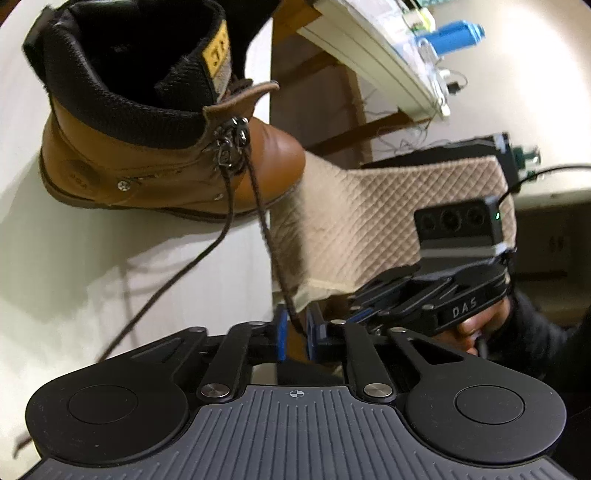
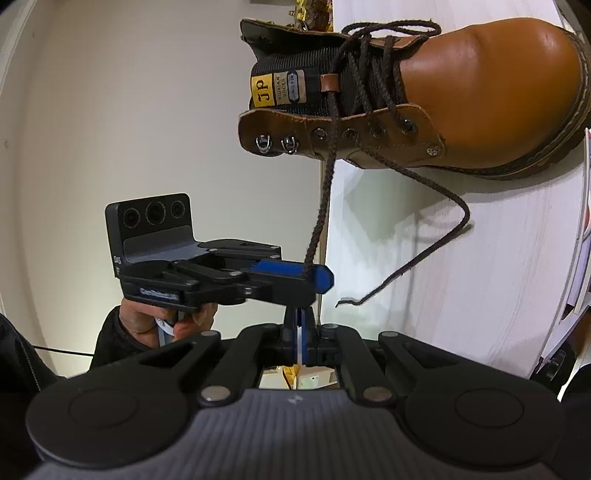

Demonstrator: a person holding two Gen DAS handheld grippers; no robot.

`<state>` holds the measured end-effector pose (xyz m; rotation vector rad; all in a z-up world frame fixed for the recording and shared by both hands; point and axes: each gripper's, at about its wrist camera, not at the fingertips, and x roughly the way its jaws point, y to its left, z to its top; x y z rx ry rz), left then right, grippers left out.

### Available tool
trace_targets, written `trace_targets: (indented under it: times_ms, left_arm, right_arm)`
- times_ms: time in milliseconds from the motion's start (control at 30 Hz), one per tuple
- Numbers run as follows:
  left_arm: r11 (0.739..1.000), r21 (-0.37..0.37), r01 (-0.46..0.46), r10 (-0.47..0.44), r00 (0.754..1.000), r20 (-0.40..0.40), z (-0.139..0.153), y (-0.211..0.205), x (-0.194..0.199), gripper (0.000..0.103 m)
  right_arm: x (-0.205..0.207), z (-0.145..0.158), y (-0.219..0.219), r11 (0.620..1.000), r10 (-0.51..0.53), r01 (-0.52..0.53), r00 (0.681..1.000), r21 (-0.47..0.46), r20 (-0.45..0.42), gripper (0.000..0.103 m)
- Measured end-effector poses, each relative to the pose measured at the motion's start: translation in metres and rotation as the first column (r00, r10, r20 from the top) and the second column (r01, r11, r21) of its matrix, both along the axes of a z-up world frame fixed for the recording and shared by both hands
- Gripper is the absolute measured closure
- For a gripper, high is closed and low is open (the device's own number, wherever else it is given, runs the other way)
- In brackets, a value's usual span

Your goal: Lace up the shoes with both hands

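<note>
Evidently lace (image 2: 320, 206) between left gripper (image 2: 317, 277) pads

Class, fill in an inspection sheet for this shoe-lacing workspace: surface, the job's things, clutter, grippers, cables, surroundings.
Surface: white table, boot standing near its edge.
Job's things: tan boot, laced through the lower eyelets, top hooks bare; one lace end stretched off the table to the left gripper, loose lace end lying on the table.
Clutter: printed sheets at the table's edge.
Grippers: left gripper shut on the lace; right gripper just beneath it, pads nearly together, any grip hidden.
Cables: black cable on the right gripper's camera.
Surroundings: quilted beige cloth, blue object on a shelf.
</note>
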<state>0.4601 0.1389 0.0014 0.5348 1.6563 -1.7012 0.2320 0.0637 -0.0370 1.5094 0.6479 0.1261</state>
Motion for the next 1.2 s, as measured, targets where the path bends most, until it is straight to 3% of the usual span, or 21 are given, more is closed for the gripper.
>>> trace_targets:
  times_ms: [167, 233, 400, 500, 733, 800, 967, 1033, 1067, 1133, 1200]
  left_arm:
    - [0.995, -0.03, 0.093, -0.088, 0.986, 0.143, 0.009, 0.004, -0.003, 0.098]
    - [0.992, -0.034, 0.123, -0.116, 0.98, 0.164, 0.014, 0.006, -0.006, 0.098]
    - [0.989, -0.048, 0.139, -0.128, 0.975, 0.183, 0.021, 0.007, -0.007, 0.098]
    - [0.988, -0.055, 0.142, -0.129, 0.974, 0.189, 0.024, 0.009, -0.005, 0.098]
    - [0.985, -0.068, 0.162, -0.145, 0.969, 0.201, 0.026, 0.013, -0.004, 0.098]
    - [0.984, -0.071, 0.163, -0.146, 0.968, 0.206, 0.027, 0.013, -0.003, 0.098]
    - [0.981, -0.08, 0.178, -0.154, 0.959, 0.24, 0.037, 0.01, 0.0, 0.095]
    - [0.973, -0.112, 0.201, -0.161, 0.943, 0.292, 0.053, 0.007, 0.003, 0.093]
    - [0.969, -0.131, 0.209, -0.159, 0.935, 0.317, 0.061, 0.005, 0.005, 0.087]
    - [0.953, -0.195, 0.23, -0.141, 0.913, 0.383, 0.086, 0.0, 0.01, 0.077]
    - [0.929, -0.258, 0.265, -0.128, 0.885, 0.447, 0.106, -0.003, 0.012, 0.077]
  right_arm:
    - [-0.006, 0.001, -0.009, 0.998, 0.004, -0.01, 0.996, -0.066, -0.087, 0.088]
    - [-0.014, 0.002, -0.022, 0.994, -0.08, 0.073, 0.992, -0.081, -0.097, 0.088]
    - [-0.004, 0.0, -0.032, 0.992, -0.128, 0.128, 0.991, -0.018, -0.024, 0.087]
    - [0.007, -0.005, -0.028, 0.995, -0.102, 0.101, 0.994, -0.011, -0.037, 0.087]
    - [0.012, -0.022, -0.025, 0.989, -0.094, 0.096, 0.995, 0.116, -0.021, 0.089]
    - [0.01, -0.022, -0.026, 0.989, -0.096, 0.098, 0.995, 0.115, -0.022, 0.1]
    - [0.0, -0.015, -0.037, 0.98, -0.176, 0.176, 0.984, 0.092, -0.008, 0.1]
    - [-0.014, -0.006, -0.059, 0.953, -0.293, 0.29, 0.955, 0.086, 0.031, 0.1]
    - [-0.018, -0.002, -0.067, 0.943, -0.328, 0.325, 0.944, 0.079, 0.043, 0.1]
    - [-0.042, 0.018, -0.088, 0.87, -0.49, 0.493, 0.866, -0.002, 0.101, 0.1]
    - [-0.068, 0.042, -0.106, 0.747, -0.637, 0.659, 0.748, -0.091, 0.186, 0.102]
